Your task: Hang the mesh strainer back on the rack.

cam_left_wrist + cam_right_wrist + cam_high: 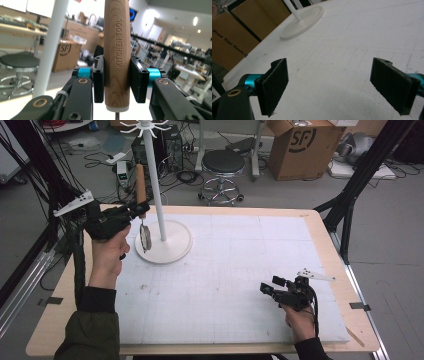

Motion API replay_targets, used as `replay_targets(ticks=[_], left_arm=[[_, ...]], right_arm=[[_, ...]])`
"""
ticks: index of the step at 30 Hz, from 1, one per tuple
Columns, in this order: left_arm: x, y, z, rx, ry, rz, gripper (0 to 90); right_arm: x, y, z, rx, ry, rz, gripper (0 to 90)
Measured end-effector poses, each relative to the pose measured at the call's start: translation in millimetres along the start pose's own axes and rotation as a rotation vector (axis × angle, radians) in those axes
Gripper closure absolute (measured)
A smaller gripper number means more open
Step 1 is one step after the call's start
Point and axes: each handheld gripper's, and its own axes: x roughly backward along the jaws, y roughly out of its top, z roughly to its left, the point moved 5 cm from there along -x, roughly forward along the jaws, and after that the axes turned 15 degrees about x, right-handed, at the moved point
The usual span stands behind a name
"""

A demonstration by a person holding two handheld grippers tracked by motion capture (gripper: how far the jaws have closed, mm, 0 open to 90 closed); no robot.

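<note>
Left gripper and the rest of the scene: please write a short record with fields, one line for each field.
left gripper: shut on the wooden handle, held upright
tool: handle marked KITCHEN TOOL; round metal head hangs below, over the stand's base
stand: white pole on a round base, hooks on top, far left of the table
right gripper: open, jaws wide apart, over the white mat
table: wooden edge around the mat

The wooden handle (117,53) reads "KITCHEN TOOL", running lengthwise. The cardboard box (305,147) on the floor bears "SF"; that box (65,56) shows it again. Brown cardboard (230,41) reads "Free Your Hands"
</note>
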Motion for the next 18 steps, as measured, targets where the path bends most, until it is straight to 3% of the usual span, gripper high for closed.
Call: replay_targets(ticks=[3,7,13,18], left_arm=[[0.0,8.8,2.2,0.005,-0.014,-0.036,68.4],[-4.9,17.7,7.1,0.019,-0.023,-0.027,68.4],[-10.0,26.2,13.3,0.002,-0.013,-0.038,68.4],[-5.3,36.7,14.4,-0.009,-0.02,-0.08,68.4]], right_arm=[[-0.3,0.3,0.0,0.003,0.004,-0.002,14.1],[0.5,0.7,0.9,0.002,0.012,-0.007,14.1],[-1.6,-0.6,-0.7,0.007,0.012,0.003,14.1],[-1.2,-1.5,-0.2,0.007,0.007,0.002,14.1]])
